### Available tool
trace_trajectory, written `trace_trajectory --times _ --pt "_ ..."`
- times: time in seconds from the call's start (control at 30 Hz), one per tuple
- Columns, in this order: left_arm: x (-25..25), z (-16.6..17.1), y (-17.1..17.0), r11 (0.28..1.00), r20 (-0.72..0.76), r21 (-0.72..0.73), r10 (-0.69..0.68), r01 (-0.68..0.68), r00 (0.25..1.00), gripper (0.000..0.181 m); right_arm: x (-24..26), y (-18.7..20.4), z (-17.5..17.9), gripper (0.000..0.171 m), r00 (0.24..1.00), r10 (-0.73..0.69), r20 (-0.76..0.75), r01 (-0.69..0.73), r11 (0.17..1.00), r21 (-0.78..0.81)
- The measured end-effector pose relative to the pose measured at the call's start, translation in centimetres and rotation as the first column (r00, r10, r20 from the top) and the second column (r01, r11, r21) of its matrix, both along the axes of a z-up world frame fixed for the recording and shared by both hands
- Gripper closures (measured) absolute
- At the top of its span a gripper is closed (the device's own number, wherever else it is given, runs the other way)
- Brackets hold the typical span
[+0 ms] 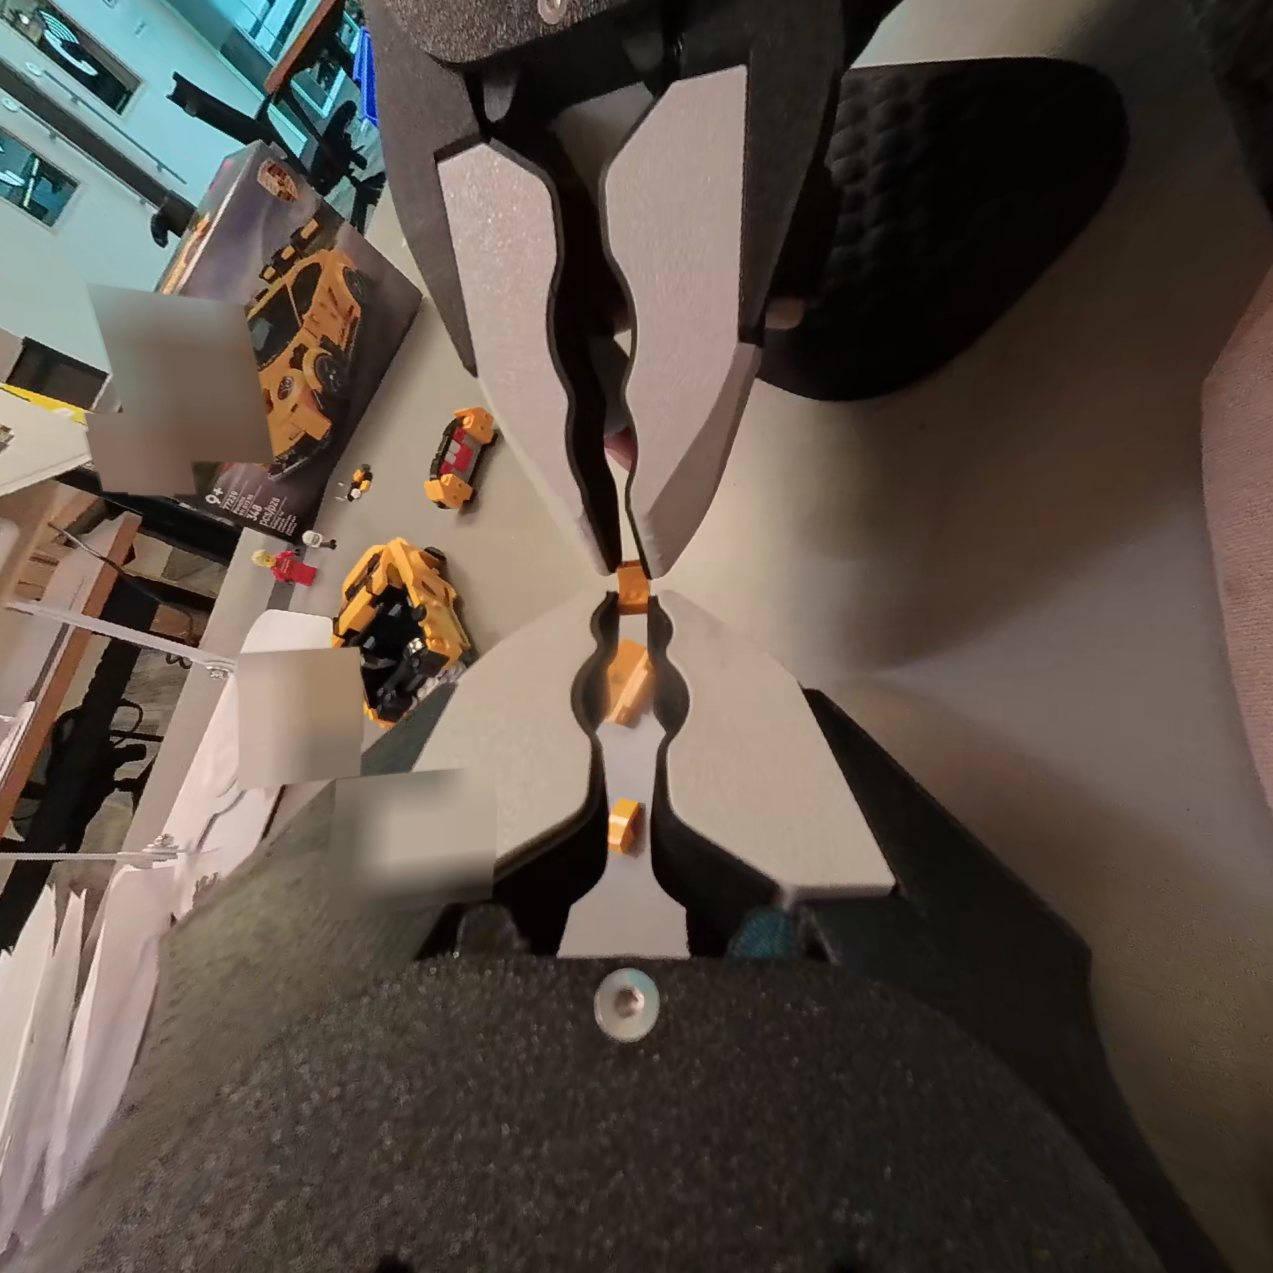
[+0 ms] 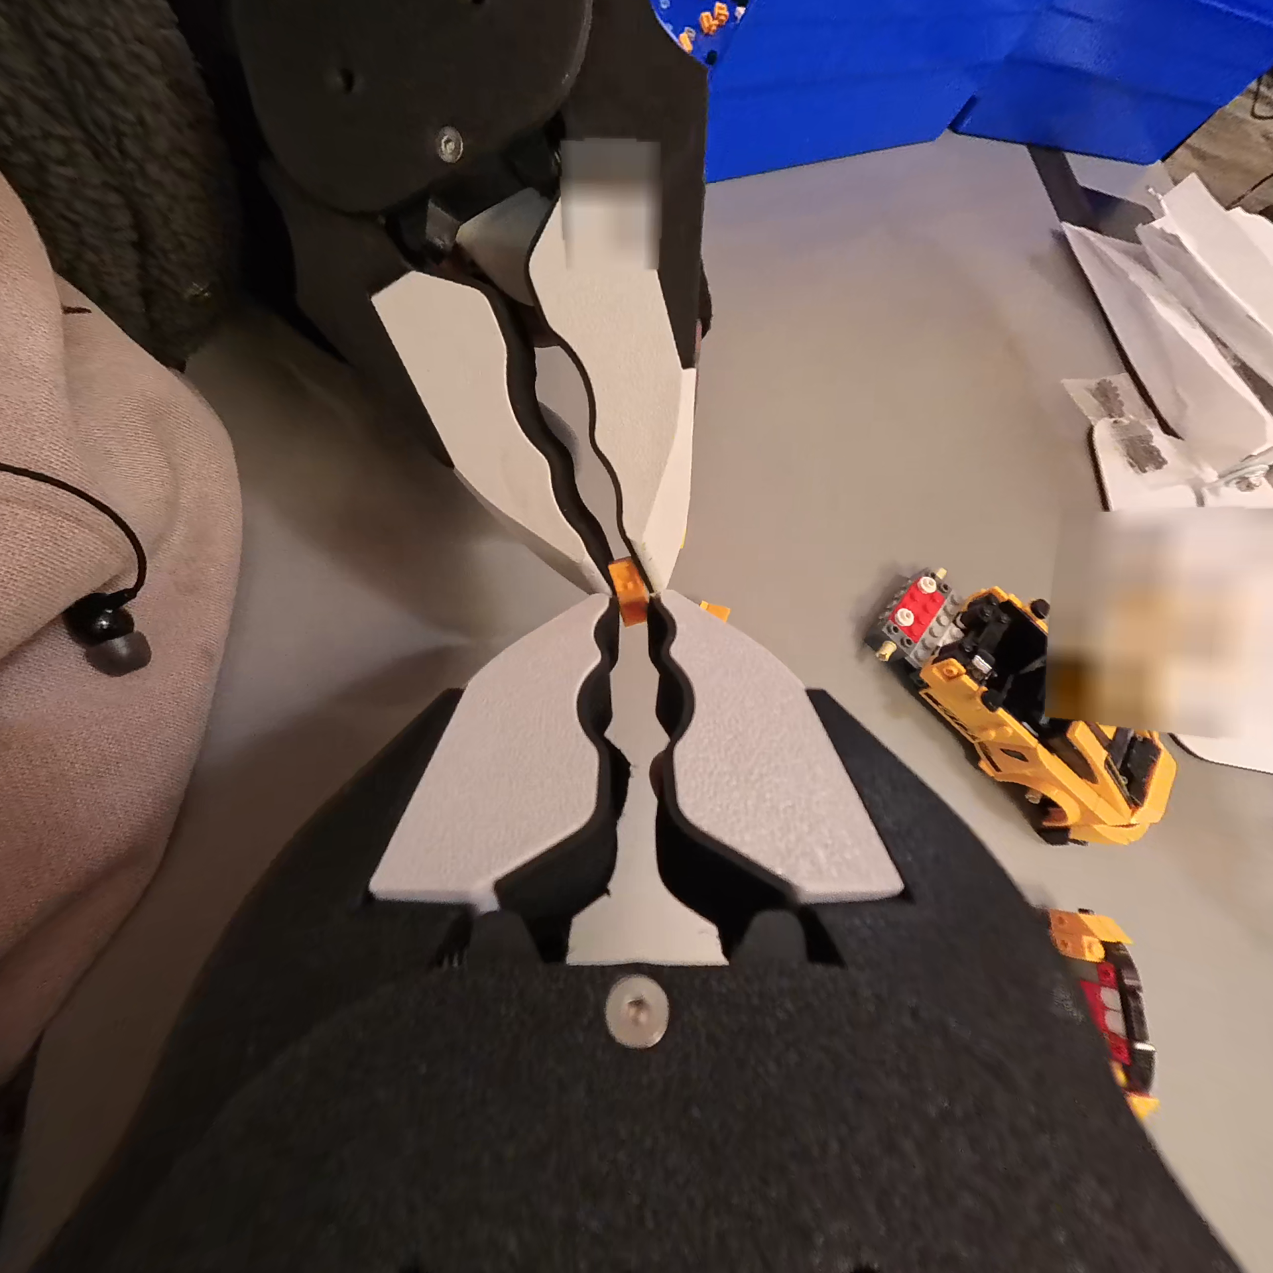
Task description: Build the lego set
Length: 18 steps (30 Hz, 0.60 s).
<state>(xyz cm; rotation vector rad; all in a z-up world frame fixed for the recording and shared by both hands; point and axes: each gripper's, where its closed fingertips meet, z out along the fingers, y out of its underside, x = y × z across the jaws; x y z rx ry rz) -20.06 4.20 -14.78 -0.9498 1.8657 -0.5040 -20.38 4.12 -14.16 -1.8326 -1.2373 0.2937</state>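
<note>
A small orange brick (image 1: 632, 587) sits at the centre of both wrist views, pinched tip to tip between the two grippers above the grey table (image 1: 964, 551). The left gripper (image 1: 630, 601) rises from the bottom of its own view, clenched on the brick's lower part; the right gripper (image 1: 628, 566) comes down from the top, tips closed on its upper part. In the right wrist view the roles swap: the right gripper (image 2: 632, 606) holds the brick (image 2: 628, 591) from below and the left gripper (image 2: 628, 575) reaches in from above.

Only the left view shows two loose orange pieces (image 1: 628, 678) on the table between its fingers, the set's box (image 1: 303, 330) at upper left, and a red minifigure (image 1: 289, 566). Only the right view shows a blue bin (image 2: 964, 76) at the top and white paper bags (image 2: 1171, 330) at upper right. Both show the half-built yellow car (image 2: 1019, 716) and a small orange-and-red subassembly (image 1: 460, 456).
</note>
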Motion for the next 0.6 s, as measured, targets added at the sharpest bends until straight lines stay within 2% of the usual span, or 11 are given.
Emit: trace_trajectory --times 0.47,0.6 --pt "-0.17 -0.17 -0.07 1.0 -0.011 -0.027 -0.007 0.007 1.0 0.173 -0.13 0.04 -0.22 0.163 1.0 -0.004 -0.019 0.004 1.0 -0.006" --pt "-0.26 -0.6 -0.52 0.986 -0.039 -0.164 -0.038 0.031 0.999 0.173 -0.24 -0.32 -0.53 0.163 1.0 0.017 -0.024 -0.018 0.999 -0.034"
